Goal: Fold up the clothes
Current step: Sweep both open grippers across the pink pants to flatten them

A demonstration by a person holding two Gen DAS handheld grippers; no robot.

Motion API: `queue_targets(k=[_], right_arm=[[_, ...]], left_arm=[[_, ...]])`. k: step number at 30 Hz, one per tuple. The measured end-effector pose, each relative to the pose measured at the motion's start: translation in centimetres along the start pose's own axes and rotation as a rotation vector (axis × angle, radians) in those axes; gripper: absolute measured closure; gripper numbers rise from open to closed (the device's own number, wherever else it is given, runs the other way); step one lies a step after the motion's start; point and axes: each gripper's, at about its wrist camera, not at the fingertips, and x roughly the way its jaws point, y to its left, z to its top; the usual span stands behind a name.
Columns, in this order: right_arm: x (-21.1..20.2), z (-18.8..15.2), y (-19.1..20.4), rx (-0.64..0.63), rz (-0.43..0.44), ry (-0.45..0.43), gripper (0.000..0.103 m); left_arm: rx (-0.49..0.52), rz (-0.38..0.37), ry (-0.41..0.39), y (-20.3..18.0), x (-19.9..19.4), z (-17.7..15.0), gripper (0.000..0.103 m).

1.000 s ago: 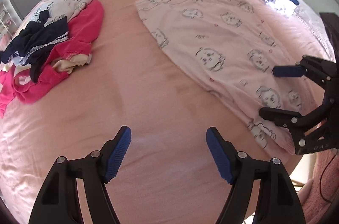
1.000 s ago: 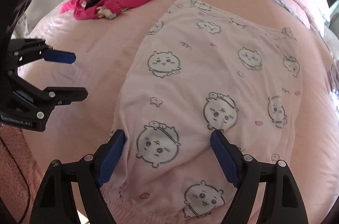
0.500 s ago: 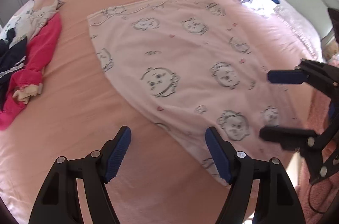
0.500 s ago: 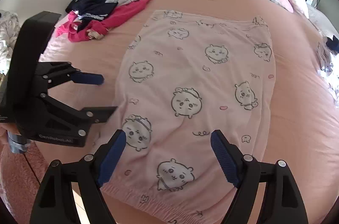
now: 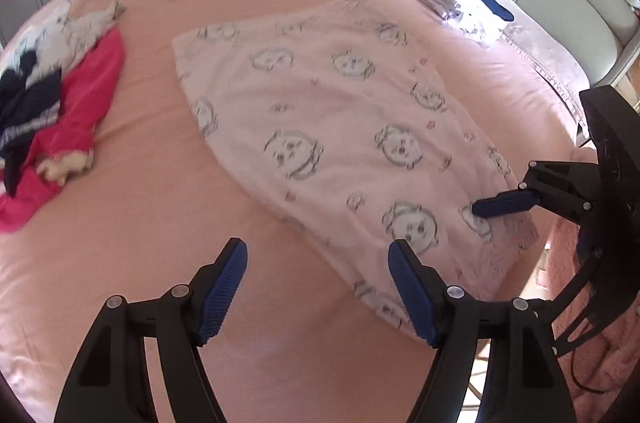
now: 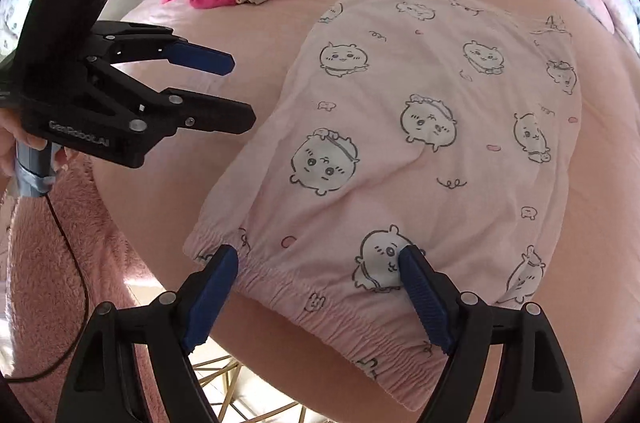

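because the pink printed garment [image 6: 420, 127] lies spread flat on the pink bed [image 5: 160, 223], its elastic waistband [image 6: 304, 297] at the near edge of the mattress, we judge it light, soft and limp; it will sag when lifted, so the waistband corners look best for holding. our right gripper [image 6: 318, 275] is wide open over the waistband and holds nothing. our left gripper [image 5: 318, 267] is also wide open and empty, above the bare sheet beside the garment. left of the garment there is free sheet. a pile of clothes [image 5: 52, 111] lies further away.
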Motion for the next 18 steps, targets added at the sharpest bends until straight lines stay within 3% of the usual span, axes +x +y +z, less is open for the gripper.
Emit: queue_targets(k=[5,10,15,18], right_arm=[[0.1,-0.3,-1.2,0.037,-0.022,0.023,0.02],[-1.7,-1.9,-3.1,0.072,-0.022,0.02,0.02],[-2.6,-0.6,-7.0,0.182,-0.105,-0.082,0.02],[-0.5,0.8,-8.2,0.17,-0.172,-0.045,0.02]], left_arm=[[0.01,0.043,0.103,0.1,2.1,0.4,0.029],[0.005,0.071,0.111,0.5,2.0,0.7,0.03],[0.009,0.112,0.114,0.6,1.9,1.2,0.03],[0.011,0.137,0.122,0.8,1.8,1.2,0.027]])
